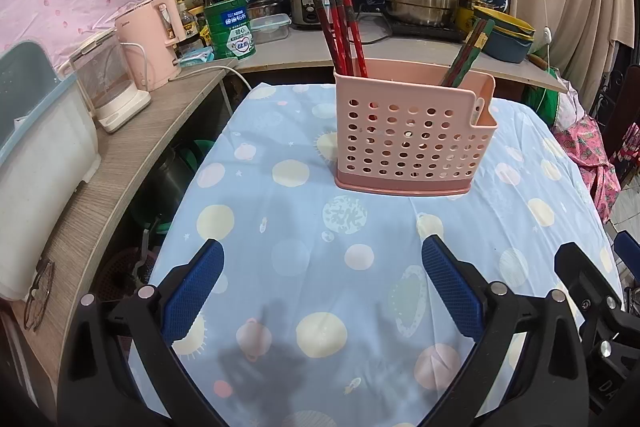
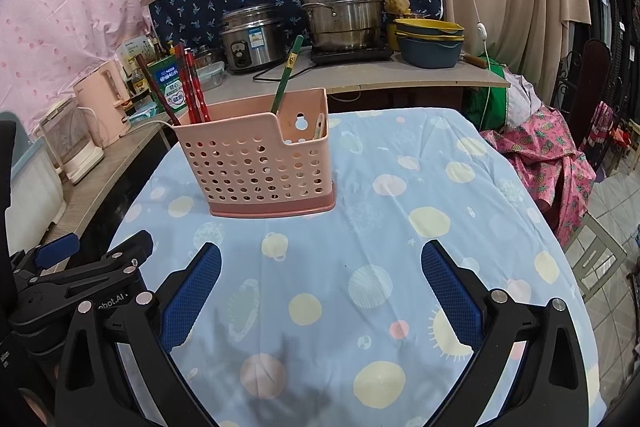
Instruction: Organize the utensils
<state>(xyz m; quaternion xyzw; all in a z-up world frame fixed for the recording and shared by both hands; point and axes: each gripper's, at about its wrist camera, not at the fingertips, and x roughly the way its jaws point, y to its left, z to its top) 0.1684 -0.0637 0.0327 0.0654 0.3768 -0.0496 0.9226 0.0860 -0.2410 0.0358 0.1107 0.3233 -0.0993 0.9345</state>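
Note:
A pink perforated utensil holder [image 1: 412, 139] stands upright on the blue patterned tablecloth [image 1: 280, 211]; it also shows in the right wrist view [image 2: 260, 163]. Red chopsticks [image 1: 340, 27] stand in its left end and green and dark chopsticks [image 1: 468, 55] lean in its right end. In the right wrist view the red chopsticks [image 2: 192, 87] and a green chopstick [image 2: 286, 75] stick out of it. My left gripper [image 1: 322, 267] is open and empty, above the cloth in front of the holder. My right gripper [image 2: 320, 267] is open and empty, to the right of the left one.
A wooden shelf [image 1: 120, 155] along the left holds a pink kettle [image 1: 152, 39] and a glass kettle [image 1: 108, 83]. A counter behind the table holds a rice cooker [image 2: 252, 39], a steel steamer pot [image 2: 344, 7] and stacked bowls [image 2: 430, 39]. Pink cloth [image 2: 548, 163] lies at the right.

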